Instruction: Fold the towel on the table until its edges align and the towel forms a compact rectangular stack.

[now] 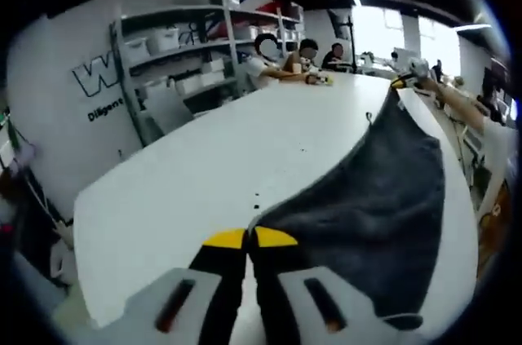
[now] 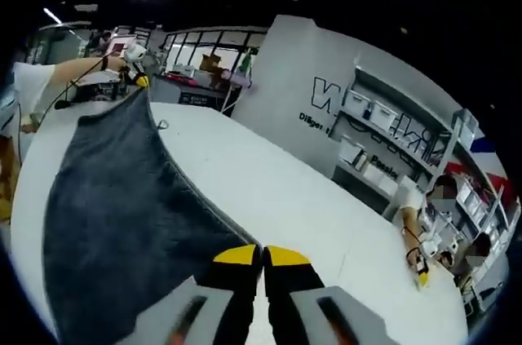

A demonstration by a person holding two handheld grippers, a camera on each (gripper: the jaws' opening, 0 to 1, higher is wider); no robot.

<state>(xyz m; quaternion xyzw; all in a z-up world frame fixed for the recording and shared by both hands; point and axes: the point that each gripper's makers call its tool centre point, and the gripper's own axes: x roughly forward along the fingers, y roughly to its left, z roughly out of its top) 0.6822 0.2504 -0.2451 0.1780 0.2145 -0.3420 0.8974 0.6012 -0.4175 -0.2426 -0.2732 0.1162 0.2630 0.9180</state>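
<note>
A dark grey terry-cloth towel (image 1: pixel 379 206), nubbly and matte, lies stretched out on a smooth white table (image 1: pixel 204 174) with a rounded edge. In the left gripper view the left gripper (image 1: pixel 249 238), black with yellow tips, has its jaws pressed together on the towel's near corner, where the cloth comes to a point. From there the towel widens and then narrows again toward its far corner, held up by the right gripper (image 1: pixel 401 81) in a person's outstretched hand.

The right gripper view shows the mirror case: the right gripper (image 2: pixel 262 255), same black body and yellow tips, is closed tight on its own corner of the towel (image 2: pixel 122 206), and the cloth runs away lengthwise to the left gripper (image 2: pixel 140 80) at the far end. The towel's long axis runs from one gripper to the other, along the table's edge nearest the person (the hemmed edge toward the table's middle curves slightly, with a small hanging loop partway along). The cloth is a single spread layer, not folded.

Grey metal shelving with white storage boxes (image 1: pixel 188 51) stands against a white wall panel with black lettering (image 2: pixel 326 100).
</note>
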